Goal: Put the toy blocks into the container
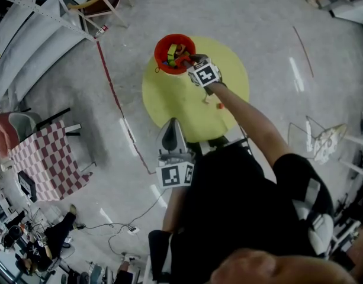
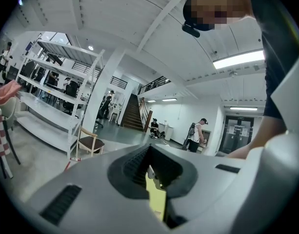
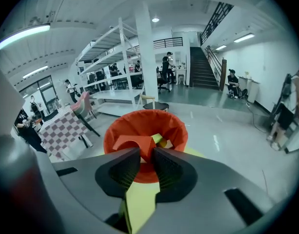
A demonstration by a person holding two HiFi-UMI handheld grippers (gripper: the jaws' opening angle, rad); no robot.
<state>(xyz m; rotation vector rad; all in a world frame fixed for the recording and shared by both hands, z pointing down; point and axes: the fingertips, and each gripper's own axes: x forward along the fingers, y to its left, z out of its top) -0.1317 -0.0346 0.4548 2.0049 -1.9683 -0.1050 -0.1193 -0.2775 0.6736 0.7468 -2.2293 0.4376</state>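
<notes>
Right jaws: my right gripper (image 3: 147, 153) was part open, pinching the corner of an orange arch-shaped toy block (image 3: 126, 143).
Block's place: it hung over the mouth of the orange round container (image 3: 139, 120), just inside the near rim.
Container: it stood at the 11 o'clock edge of the round yellow table (image 1: 181, 102), with green and yellow toy blocks (image 3: 159, 139) lying inside.
Left jaws: my left gripper (image 2: 149, 155) had its tips together, only a thin slit showing yellow below them, and nothing in them.
Left gripper's place: it was at the table's 6 o'clock edge, well apart from the container.
Loose piece: a small orange toy block (image 1: 219, 106) lay on the table at 4 o'clock.
</notes>
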